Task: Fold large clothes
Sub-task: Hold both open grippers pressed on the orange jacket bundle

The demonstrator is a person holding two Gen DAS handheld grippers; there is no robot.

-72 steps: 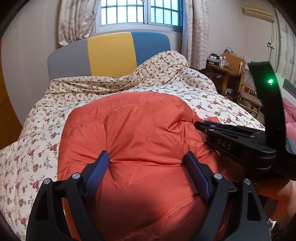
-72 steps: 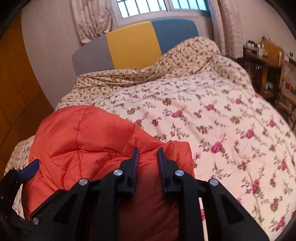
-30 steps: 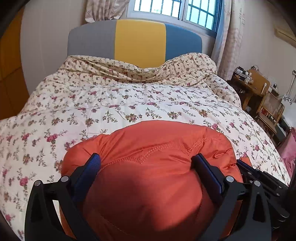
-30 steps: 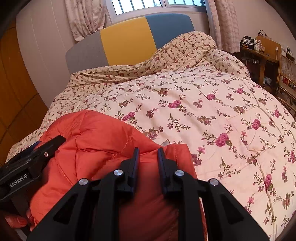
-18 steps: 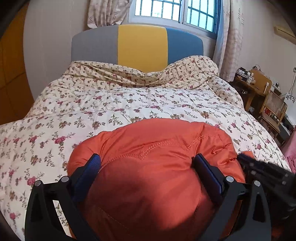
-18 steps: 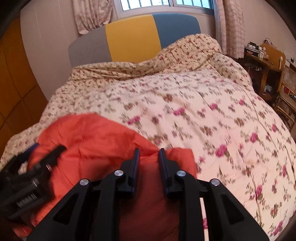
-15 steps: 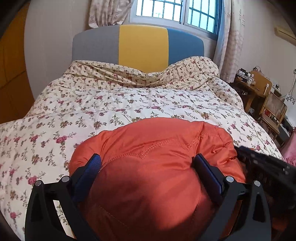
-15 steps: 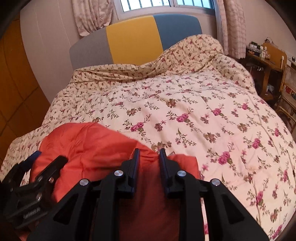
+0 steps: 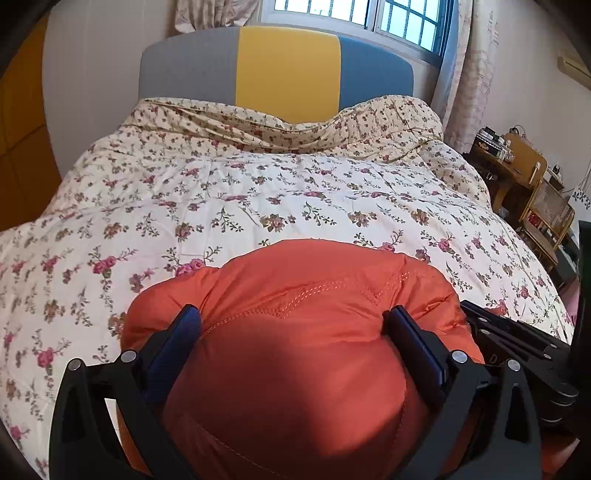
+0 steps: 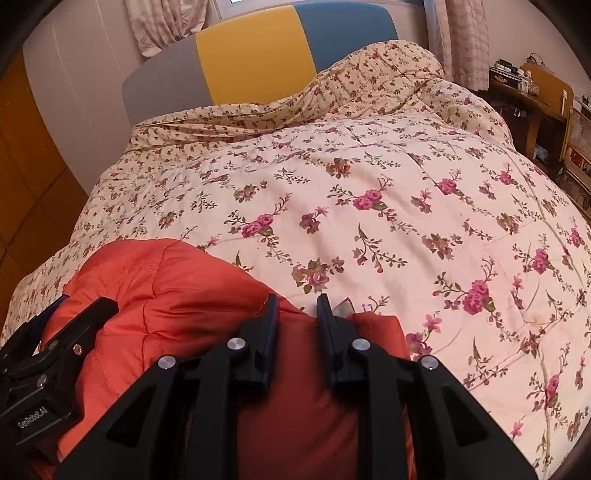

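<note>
Orange jacket (image 9: 295,332) drawn nearer — both grippers clamped.

Home bedroom: quilted bed (image 9: 295,192), headboard (image 9: 277,70).

A bed (image 9: 258,192) filled most of the room, covered by a cream quilt (image 10: 369,177) with pink flowers. Its padded headboard (image 9: 288,70) showed 3 panels: grey, yellow and blue. Behind it, daylight came through a barred window (image 9: 388,22) flanked by patterned curtains (image 9: 476,62). The wall (image 9: 92,81) was pale. At the right stood a wooden desk (image 10: 532,92) with clutter.
</note>
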